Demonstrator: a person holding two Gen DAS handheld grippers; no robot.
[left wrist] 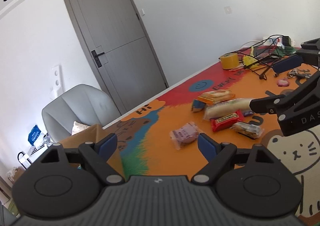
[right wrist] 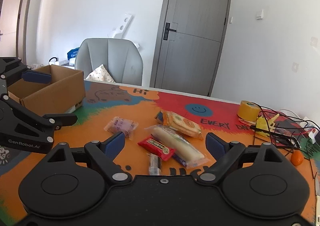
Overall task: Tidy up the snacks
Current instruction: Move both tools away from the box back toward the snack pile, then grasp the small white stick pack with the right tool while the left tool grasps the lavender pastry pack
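Several wrapped snacks lie loose on the colourful table mat (right wrist: 112, 112): a purple pack (right wrist: 121, 126), a red bar (right wrist: 158, 148), a long white pack (right wrist: 176, 142), an orange cracker pack (right wrist: 180, 123) and a small pack (right wrist: 155, 163). An open cardboard box (right wrist: 50, 90) stands at the table's left end. My right gripper (right wrist: 165, 144) hovers open over the red bar and the white pack, touching nothing. My left gripper (left wrist: 158, 146) is open and empty, just short of the purple pack (left wrist: 185, 135). The box's corner (left wrist: 86, 136) shows behind its left finger.
A yellow tape roll (right wrist: 248, 109), tangled cables (right wrist: 280, 126) and a small orange fruit (right wrist: 297, 158) crowd the table's right end. Keys (left wrist: 296, 72) lie there too. A grey chair (right wrist: 112, 60) stands behind the table, and a shut grey door (right wrist: 192, 32) behind that.
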